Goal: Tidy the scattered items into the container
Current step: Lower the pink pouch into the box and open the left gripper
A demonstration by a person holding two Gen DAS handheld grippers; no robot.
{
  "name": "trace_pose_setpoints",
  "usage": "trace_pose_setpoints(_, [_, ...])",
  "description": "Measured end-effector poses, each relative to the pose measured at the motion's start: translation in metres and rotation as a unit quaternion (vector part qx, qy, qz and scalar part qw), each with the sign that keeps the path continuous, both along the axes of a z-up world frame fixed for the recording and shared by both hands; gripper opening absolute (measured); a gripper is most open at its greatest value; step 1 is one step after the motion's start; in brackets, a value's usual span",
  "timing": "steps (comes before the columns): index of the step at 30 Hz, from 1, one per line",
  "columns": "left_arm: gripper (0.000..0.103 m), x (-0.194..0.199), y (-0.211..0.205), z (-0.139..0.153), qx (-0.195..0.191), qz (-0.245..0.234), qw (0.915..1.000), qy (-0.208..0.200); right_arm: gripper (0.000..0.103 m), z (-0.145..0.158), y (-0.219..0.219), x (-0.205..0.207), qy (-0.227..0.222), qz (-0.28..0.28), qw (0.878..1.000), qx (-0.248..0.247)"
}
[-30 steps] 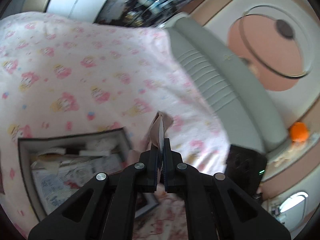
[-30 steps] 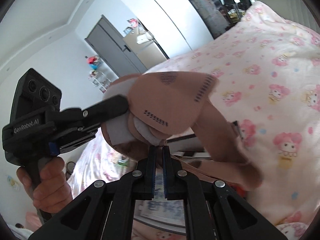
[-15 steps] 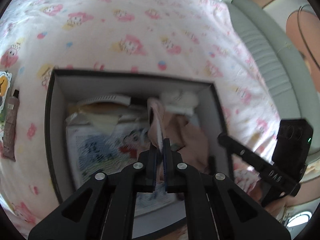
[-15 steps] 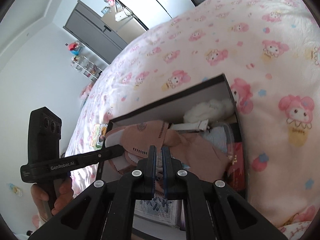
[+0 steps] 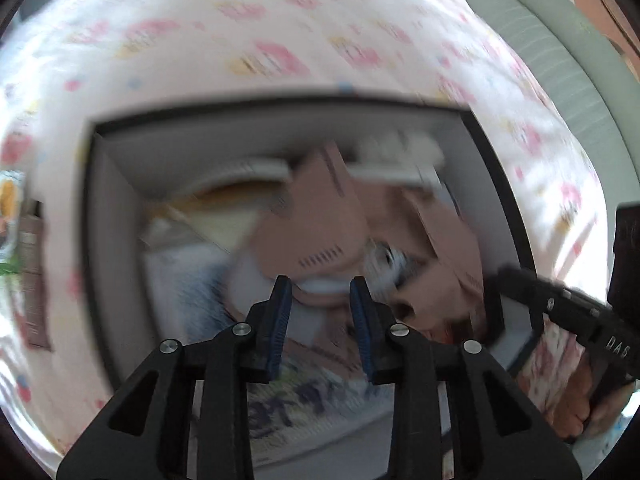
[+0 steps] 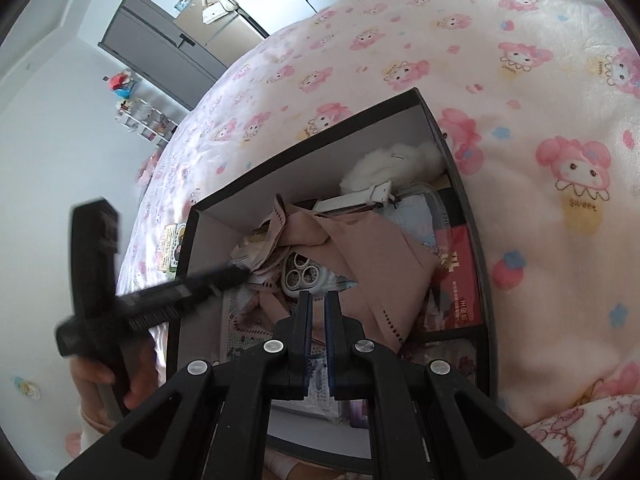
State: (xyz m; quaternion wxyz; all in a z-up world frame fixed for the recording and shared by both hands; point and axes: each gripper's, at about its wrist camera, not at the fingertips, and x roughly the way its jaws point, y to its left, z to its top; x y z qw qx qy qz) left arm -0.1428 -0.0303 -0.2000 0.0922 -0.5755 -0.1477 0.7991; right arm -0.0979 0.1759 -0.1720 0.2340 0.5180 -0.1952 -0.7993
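Two grippers hang over the black box (image 6: 460, 184) on the pink-print bed (image 6: 540, 80); the beige garment (image 6: 360, 248) now lies inside it, at frame centre, atop books and a white fluffy item (image 6: 384, 164). Left gripper (image 5: 322, 294) fingers are opening, clear of the cloth they pinched a second ago above the bedding. Right gripper (image 6: 316, 300) fingers look closed on the garment's near edge. Left to do, apparently: packets (image 6: 170, 248) beside the box at middle left.

Matt cardboard box (image 6: 460, 168) holds soft pink cloth (image 6: 372, 252), fluffy white plush (image 6: 384, 164), on cotton bedsheet (image 6: 540, 80).
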Motion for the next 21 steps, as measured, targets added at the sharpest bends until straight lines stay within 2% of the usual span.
trace_pose_setpoints(6, [0.032,-0.001,0.001,-0.004,-0.001,0.002,1.0000,-0.005,0.004,-0.008,-0.007,0.010,-0.015,0.004,1.000,-0.001])
trace_pose_setpoints(8, [0.036,-0.003,-0.002,-0.011,-0.035,0.023,0.9988,-0.023,0.004,-0.009,-0.007,0.010,-0.018,0.002,1.000,0.001])
trace_pose_setpoints(10, [0.032,-0.002,-0.013,-0.016,-0.086,0.061,0.9937,-0.038,0.004,-0.008,-0.007,0.011,-0.014,-0.002,1.000,0.005])
trace_pose_setpoints(11, [0.024,0.000,-0.017,-0.014,-0.080,0.066,0.9939,-0.037,0.004,-0.007,-0.006,0.011,-0.013,-0.004,1.000,0.007])
trace_pose_setpoints(14, [0.025,0.007,-0.024,0.001,-0.049,0.079,0.9956,-0.010,0.004,-0.007,-0.006,0.011,-0.014,-0.005,1.000,0.009])
trace_pose_setpoints(17, [0.025,0.013,-0.020,0.014,-0.023,0.060,0.9976,0.025,0.004,-0.011,-0.009,0.010,-0.021,-0.002,1.000,0.009])
trace_pose_setpoints(19, [0.025,0.013,-0.014,0.011,0.020,0.035,0.9990,0.018,0.004,-0.016,-0.015,0.009,-0.029,0.006,1.000,0.003])
trace_pose_setpoints(21, [0.025,0.011,-0.005,0.001,0.043,0.020,0.9989,0.004,0.004,-0.022,-0.022,0.008,-0.042,0.017,0.999,-0.005])
